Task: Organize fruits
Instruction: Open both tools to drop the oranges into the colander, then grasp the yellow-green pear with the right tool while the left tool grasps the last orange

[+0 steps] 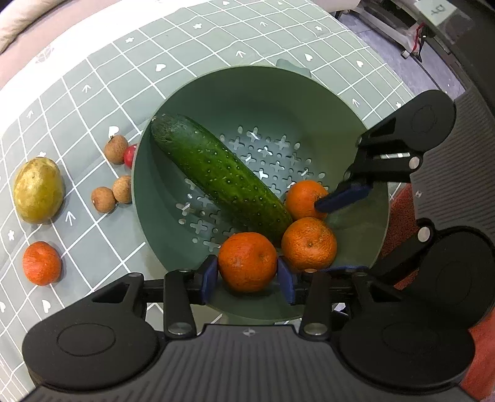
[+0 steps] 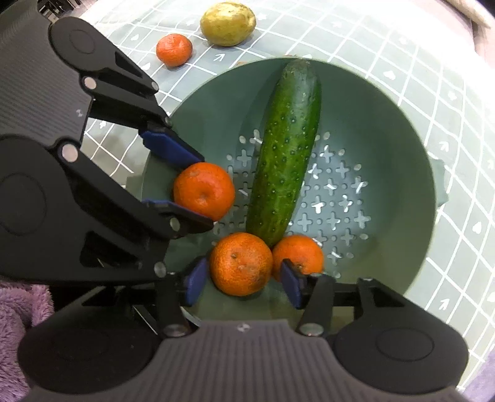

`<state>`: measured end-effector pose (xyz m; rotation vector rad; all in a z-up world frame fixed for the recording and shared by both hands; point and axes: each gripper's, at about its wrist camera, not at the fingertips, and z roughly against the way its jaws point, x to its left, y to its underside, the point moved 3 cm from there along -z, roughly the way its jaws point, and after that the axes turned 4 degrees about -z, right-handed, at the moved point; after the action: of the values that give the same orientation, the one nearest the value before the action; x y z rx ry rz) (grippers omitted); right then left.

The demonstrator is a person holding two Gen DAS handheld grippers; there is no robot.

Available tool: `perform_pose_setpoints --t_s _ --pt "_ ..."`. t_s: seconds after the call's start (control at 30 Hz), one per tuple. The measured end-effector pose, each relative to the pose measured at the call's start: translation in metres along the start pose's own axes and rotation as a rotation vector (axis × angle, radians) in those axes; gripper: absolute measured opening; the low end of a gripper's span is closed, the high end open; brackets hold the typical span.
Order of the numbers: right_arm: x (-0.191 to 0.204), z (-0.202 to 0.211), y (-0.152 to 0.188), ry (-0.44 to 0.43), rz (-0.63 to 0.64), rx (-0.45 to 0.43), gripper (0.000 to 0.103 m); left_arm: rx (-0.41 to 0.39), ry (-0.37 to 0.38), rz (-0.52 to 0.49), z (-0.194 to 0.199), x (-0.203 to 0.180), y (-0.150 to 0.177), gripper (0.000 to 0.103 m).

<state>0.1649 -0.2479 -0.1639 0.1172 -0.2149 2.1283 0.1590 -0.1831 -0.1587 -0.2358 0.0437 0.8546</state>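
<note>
A green colander bowl (image 1: 309, 102) (image 2: 386, 123) holds a cucumber (image 1: 216, 173) (image 2: 284, 148) and three tangerines. My left gripper (image 1: 247, 278) (image 2: 201, 190) points down into the bowl. One tangerine (image 1: 247, 261) (image 2: 204, 190) rests on the bowl's wall between its blue pads, which stand open close beside it. My right gripper (image 2: 243, 280) (image 1: 332, 236) is open around a second tangerine (image 2: 241, 263) (image 1: 309, 242), with small gaps at both pads. The third tangerine (image 1: 304, 199) (image 2: 297, 253) lies just beyond one right pad, against the cucumber's end.
On the checkered green cloth (image 1: 216, 40) left of the bowl lie a yellow-green fruit (image 1: 38, 190) (image 2: 227, 23), a loose tangerine (image 1: 41, 263) (image 2: 173, 49), three longans (image 1: 103, 199) and a small red fruit (image 1: 130, 154). A purple towel (image 2: 18, 309) lies at the table's near side.
</note>
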Motion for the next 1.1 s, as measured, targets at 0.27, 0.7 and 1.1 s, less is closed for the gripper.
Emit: perform_pose_setpoints --t_s 0.27,0.7,1.1 --pt "0.004 0.013 0.001 0.057 0.013 -0.017 0.067 -0.045 -0.003 0.005 0.019 0.000 0.006 0.054" --pt "0.024 0.036 -0.009 0.131 0.039 -0.073 0.078 -0.184 -0.014 0.049 0.067 0.023 0.038 0.057" --pt "0.046 0.066 -0.063 0.115 0.075 -0.257 0.073 -0.289 -0.096 0.169 0.096 0.095 0.077 0.057"
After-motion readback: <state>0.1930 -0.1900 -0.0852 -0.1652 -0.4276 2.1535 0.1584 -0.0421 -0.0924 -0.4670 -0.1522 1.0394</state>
